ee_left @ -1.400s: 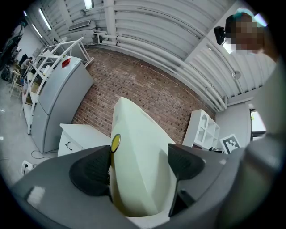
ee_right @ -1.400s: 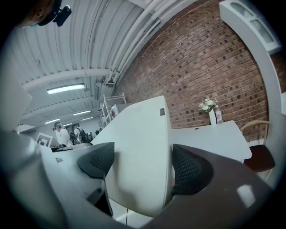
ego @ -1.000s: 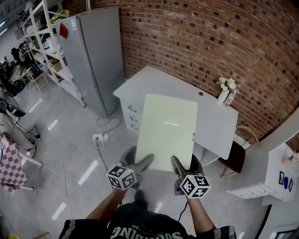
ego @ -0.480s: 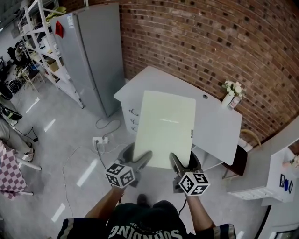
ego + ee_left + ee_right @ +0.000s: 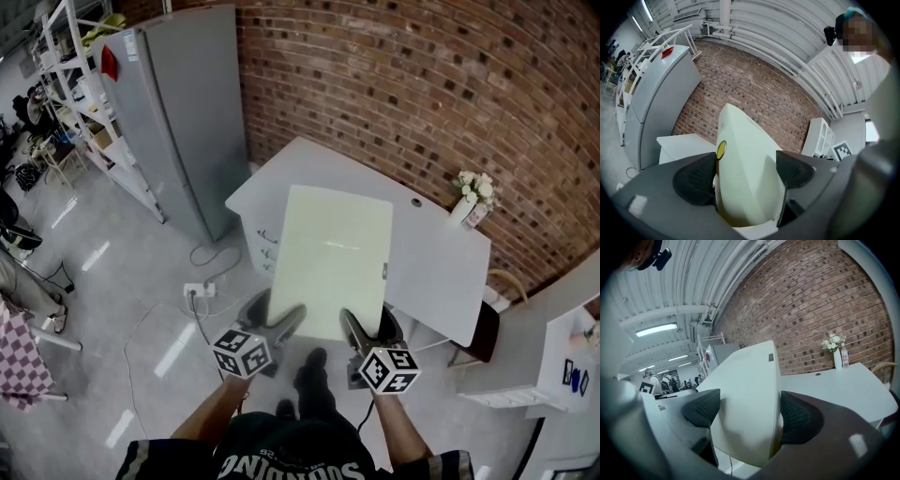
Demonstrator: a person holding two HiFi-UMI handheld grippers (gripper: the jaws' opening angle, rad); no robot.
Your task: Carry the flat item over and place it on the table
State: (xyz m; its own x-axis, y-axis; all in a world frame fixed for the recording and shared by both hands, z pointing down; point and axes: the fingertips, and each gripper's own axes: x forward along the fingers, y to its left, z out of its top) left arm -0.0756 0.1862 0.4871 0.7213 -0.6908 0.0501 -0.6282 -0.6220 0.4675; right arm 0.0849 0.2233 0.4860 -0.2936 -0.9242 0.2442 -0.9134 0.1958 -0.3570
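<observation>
- Ahead of the left hand-held gripper point(image 5: 284, 321) and the right hand-held gripper point(image 5: 361, 328) we see a white worktop point(image 5: 441, 267) set against a brick wall point(image 5: 422, 94). There are drawers point(image 5: 262, 234) under its left end.
- A small vase of white flowers point(image 5: 473, 195) stands on the worktop's far right corner by the wall, well beyond the right hand-held gripper.
- Far ahead and to the left of the left hand-held gripper stands a tall grey fridge point(image 5: 178, 112), with white shelving point(image 5: 70, 66) further left.
- Beneath both is a glossy grey floor point(image 5: 103, 309). A white power strip point(image 5: 200, 290) lies on it to the left of the left hand-held gripper.
- A dark chair point(image 5: 483, 328) sits at the worktop's right end, off to the right of the right hand-held gripper.
- The pale board point(image 5: 333, 258) is in the air, gripped along its near edge and reaching forward from both hand-held grippers. From the head view it covers part of the worktop.
- The left hand-held gripper is clamped on the board's near left part. In its own view point(image 5: 745, 174) the board point(image 5: 740, 140) fills the gap between the dark pads point(image 5: 696, 180).
- The right hand-held gripper is clamped on the near right part. In its own view point(image 5: 750, 413) the board point(image 5: 745, 376) sits tight between its jaws.
- Both forearms point(image 5: 211, 417) reach forward side by side, with the marker cubes facing up.
</observation>
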